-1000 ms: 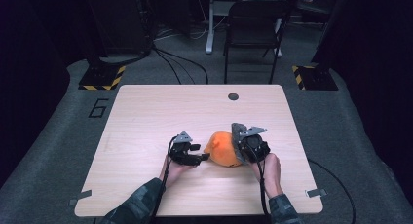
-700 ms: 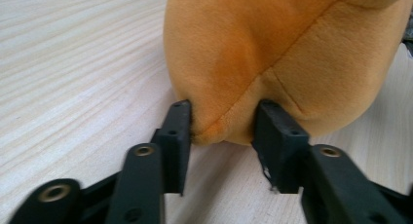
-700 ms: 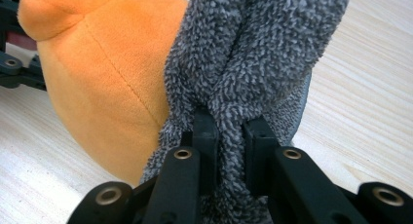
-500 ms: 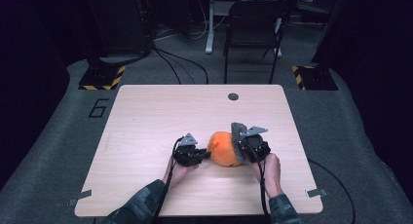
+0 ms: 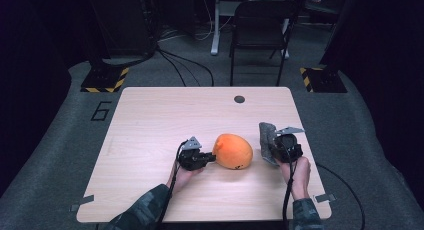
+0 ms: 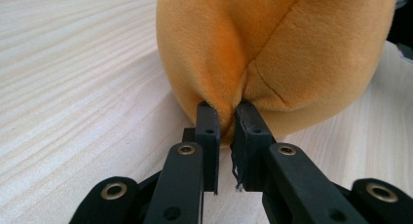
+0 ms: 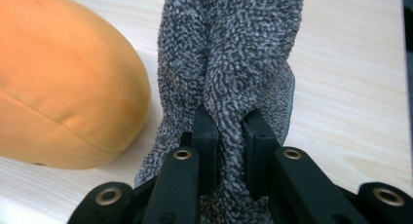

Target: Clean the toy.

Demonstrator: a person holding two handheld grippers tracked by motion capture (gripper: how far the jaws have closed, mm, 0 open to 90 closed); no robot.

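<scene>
An orange plush toy (image 5: 233,151) lies on the wooden table (image 5: 150,120), a little right of its middle. My left gripper (image 5: 210,158) is at the toy's left side; its jaws have just been closing and now pinch a fold of the orange plush (image 6: 229,112). My right gripper (image 5: 270,146) is off to the toy's right, shut on a grey fuzzy cloth (image 5: 266,138). In the right gripper view the grey cloth (image 7: 234,73) rises between the jaws, with the orange toy (image 7: 63,92) at the left.
A small dark round grommet (image 5: 239,99) sits near the table's far edge. A dark chair (image 5: 260,30) stands on the floor beyond the table. Yellow-and-black striped bases (image 5: 105,80) flank the far corners. Cables trail from both grippers off the near edge.
My right gripper has pulled the grey cloth away from the orange toy to the right. My left gripper's jaws have closed on the toy's left side.
</scene>
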